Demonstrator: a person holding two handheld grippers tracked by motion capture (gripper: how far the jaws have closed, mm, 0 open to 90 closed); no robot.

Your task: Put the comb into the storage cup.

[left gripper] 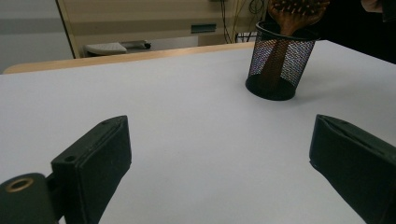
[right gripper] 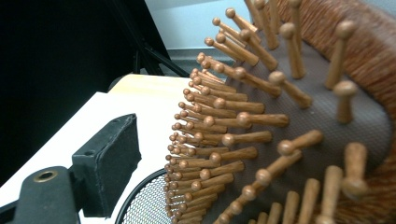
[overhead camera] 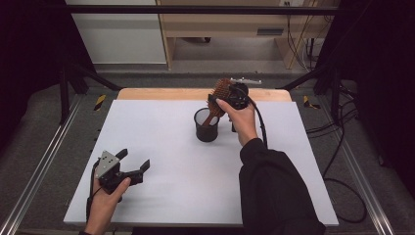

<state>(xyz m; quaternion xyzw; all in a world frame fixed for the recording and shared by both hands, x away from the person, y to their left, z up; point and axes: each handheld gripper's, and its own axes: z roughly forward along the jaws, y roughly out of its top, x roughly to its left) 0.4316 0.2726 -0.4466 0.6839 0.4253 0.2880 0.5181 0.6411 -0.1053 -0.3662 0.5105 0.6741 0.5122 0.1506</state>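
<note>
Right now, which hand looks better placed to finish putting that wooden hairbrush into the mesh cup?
The right gripper: it is at the hairbrush, whose handle stands in the mesh cup. The left gripper sits far off, open over bare table.

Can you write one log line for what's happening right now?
hairbrush: handle-down in mesh cup | right gripper: at brush head, open | left gripper: open, nothing held

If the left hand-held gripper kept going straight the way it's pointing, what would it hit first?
Probably the black mesh cup holding the wooden hairbrush, slightly right of the left hand-held gripper's line; bare white table lies between.
</note>
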